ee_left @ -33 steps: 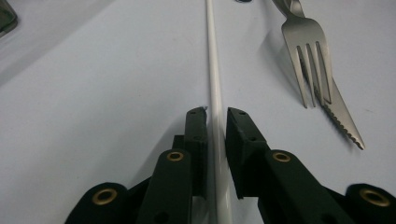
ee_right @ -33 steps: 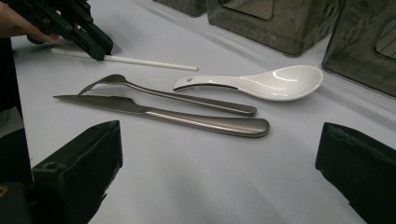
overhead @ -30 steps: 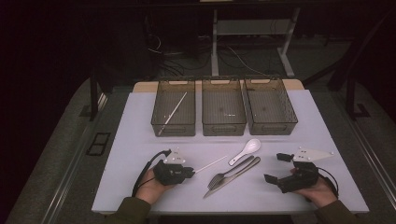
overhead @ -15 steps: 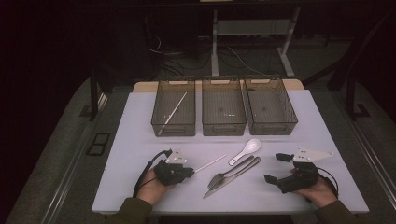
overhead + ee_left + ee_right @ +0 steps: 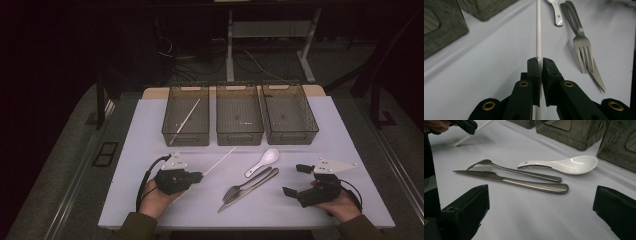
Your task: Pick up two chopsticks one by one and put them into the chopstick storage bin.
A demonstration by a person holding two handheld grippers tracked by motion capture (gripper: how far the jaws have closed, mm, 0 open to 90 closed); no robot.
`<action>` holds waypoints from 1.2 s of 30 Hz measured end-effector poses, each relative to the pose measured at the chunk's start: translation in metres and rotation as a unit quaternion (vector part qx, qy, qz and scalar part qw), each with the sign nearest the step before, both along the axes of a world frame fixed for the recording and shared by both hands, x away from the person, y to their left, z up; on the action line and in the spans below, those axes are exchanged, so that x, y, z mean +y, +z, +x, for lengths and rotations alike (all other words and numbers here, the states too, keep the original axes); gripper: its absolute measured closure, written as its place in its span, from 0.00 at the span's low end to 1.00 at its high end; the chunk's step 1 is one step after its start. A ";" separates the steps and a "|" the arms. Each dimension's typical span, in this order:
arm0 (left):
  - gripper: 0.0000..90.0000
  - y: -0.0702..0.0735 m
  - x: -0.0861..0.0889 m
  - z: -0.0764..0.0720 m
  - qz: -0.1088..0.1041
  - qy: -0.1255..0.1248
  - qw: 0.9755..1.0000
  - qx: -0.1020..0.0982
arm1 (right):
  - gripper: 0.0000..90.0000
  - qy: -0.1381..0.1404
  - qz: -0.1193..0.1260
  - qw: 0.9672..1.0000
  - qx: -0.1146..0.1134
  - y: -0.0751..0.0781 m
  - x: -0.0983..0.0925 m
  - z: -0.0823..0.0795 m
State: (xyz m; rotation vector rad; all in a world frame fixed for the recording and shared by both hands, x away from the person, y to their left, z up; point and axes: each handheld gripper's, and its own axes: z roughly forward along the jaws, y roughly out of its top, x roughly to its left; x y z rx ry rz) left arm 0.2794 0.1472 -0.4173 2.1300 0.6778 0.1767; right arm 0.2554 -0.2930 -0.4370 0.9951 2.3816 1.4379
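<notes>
My left gripper (image 5: 196, 176) lay low over the near left part of the white table (image 5: 150, 130), its jaws drawn almost together on a thin white chopstick (image 5: 220, 160); in the left gripper view the chopstick (image 5: 538, 30) ran straight out from between the two black pads (image 5: 534, 72) and away across the table toward the bins. My right gripper (image 5: 295, 180) rested at the near right of the table with its jaws spread wide and nothing between them; in the right gripper view the two jaws stood far apart at the bottom corners, with bare tabletop between. Between the two grippers lay a metal fork (image 5: 250, 183) and a metal knife (image 5: 247, 191), side by side and touching or nearly so, their handles pointing away to the right. Just beyond them lay a white ceramic spoon (image 5: 262, 161), apart from both; the right gripper view showed the spoon (image 5: 564, 165) bowl-up beside the fork (image 5: 514, 170) and knife (image 5: 514, 182). Three dark mesh bins stood in a row at the far side of the table: the left bin (image 5: 186, 114) held a second white chopstick (image 5: 184, 121) lying diagonally, while the middle bin (image 5: 239, 114) and right bin (image 5: 290, 114) appeared to hold nothing.
</notes>
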 end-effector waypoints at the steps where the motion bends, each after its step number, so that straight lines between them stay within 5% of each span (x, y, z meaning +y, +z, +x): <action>1: 0.94 0.001 0.000 0.000 -0.005 0.001 1.000 -0.002 | 0.01 0.000 0.000 1.000 0.000 0.000 0.000 0.000; 21: 0.94 0.033 0.012 -0.005 -0.057 0.009 0.997 -0.046 | 0.01 0.000 -0.001 1.000 0.000 0.000 0.000 0.000; 36: 0.94 0.065 0.015 0.021 -0.062 0.022 0.995 -0.072 | 0.01 -0.003 0.001 1.000 0.001 0.000 -0.001 0.001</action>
